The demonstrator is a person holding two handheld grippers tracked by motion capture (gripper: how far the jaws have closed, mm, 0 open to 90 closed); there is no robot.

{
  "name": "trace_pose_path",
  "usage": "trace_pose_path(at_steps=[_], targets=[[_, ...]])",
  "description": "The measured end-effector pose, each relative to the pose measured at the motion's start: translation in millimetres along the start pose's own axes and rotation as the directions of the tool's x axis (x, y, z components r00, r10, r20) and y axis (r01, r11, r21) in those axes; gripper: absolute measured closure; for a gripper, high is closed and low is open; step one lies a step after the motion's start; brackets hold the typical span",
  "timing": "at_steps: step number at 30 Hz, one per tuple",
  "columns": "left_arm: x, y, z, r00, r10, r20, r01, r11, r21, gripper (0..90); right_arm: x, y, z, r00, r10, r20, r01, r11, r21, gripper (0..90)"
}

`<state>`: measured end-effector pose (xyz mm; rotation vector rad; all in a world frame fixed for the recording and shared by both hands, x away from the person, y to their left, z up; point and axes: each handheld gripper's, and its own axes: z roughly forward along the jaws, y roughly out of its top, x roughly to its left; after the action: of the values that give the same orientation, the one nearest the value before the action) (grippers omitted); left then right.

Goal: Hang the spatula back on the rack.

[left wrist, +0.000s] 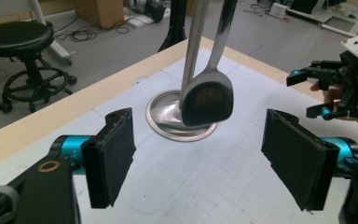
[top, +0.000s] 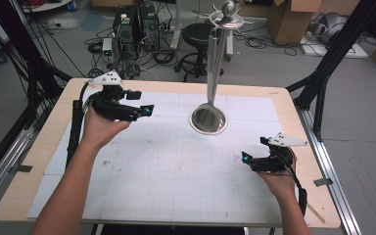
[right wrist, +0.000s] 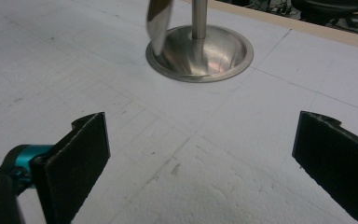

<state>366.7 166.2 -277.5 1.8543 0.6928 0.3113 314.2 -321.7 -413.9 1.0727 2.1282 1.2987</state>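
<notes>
- Forearms reach in from the near edge of the table (top: 39, 161), each hand carrying a gripper over the white gridded mat (top: 176, 166).
- Left gripper (top: 147, 110) hangs at the mat's far left, jaws spread with nothing between them; its pads (left wrist: 114, 154) frame the spatula (left wrist: 208, 98) from a short way off.
- Right gripper (top: 245, 157) sits low at the near right, jaws wide apart and empty, aimed across the mat at the stand (right wrist: 199, 53).
- Stand: a round steel base (top: 208, 119) near the mat's far centre, a post rising from it to a hook head.
- Spatula hangs from that head beside the post, its blade just above the base dish; whether it touches the dish cannot be told.
- Judged step: the approach, with the left gripper lined up on the hanging spatula and no grasp made yet.
- Next move, as it reads: bring the left jaws in around the handle or blade neck, close squarely, then lift enough to clear the hook.
- Care is called for, since the spatula swings freely and the post stands just beside it; a skewed closure could pinch the post or set the tool swaying.
</notes>
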Motion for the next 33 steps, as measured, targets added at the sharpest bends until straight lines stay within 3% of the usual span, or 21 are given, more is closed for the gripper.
trace_pose_path(at_steps=[4, 10, 13, 14, 19, 26, 28, 33], targets=[[4.4, -20.5, -6.8, 0.9997, -0.024, -0.007, 0.024, 0.9996, -0.017, 17.6, 0.4, 0.0, 1.0, 1.0, -0.002, -0.002, 0.002, 1.0, 0.004, 2.8], [8.8, -40.3, -14.3, 0.9995, -0.033, 0.002, 0.033, 0.9991, -0.025, 16.1, 0.5, 0.0, 0.8, 1.0, 0.002, -0.002, -0.002, 1.0, 0.002, 2.7], [11.9, -52.7, -17.8, 0.9998, -0.01, -0.016, 0.01, 0.9999, 0.004, 17.5, 0.8, 0.0, 0.7, 1.0, 0.003, -0.001, -0.003, 1.0, 0.005, 2.8], [15.3, -63.0, -22.0, 0.9998, -0.018, -0.005, 0.018, 0.9996, -0.021, 16.1, 1.0, -0.2, 0.0, 1.0, 0.004, 0.0, -0.004, 1.0, 0.001, 2.7], [22.6, -76.3, -29.2, 0.9991, -0.041, 0.012, 0.042, 0.9973, -0.06, 12.2, 0.0, -0.4, -1.0, 1.0, 0.009, 0.002, -0.009, 1.0, -0.004, 2.7], [26.4, -92.6, -30.0, 0.9994, -0.018, 0.03, 0.021, 0.9968, -0.077, 6.3, 0.6, 0.1, -1.8, 0.9999, 0.01, -0.005, -0.01, 0.9999, -0.009, 2.7], [28.6, -98.7, -32.3, 0.9995, -0.023, 0.022, 0.025, 0.9929, -0.116, 4.1, 0.5, 0.1, -3.4, 0.9999, 0.01, -0.009, -0.01, 0.9998, -0.015, 2.8], [31.1, -106.1, -36.7, 0.9994, -0.023, 0.027, 0.027, 0.9881, -0.151, 1.6, -0.2, 0.2, -4.1, 0.9998, 0.013, -0.012, -0.013, 0.9996, -0.023, 2.7]])
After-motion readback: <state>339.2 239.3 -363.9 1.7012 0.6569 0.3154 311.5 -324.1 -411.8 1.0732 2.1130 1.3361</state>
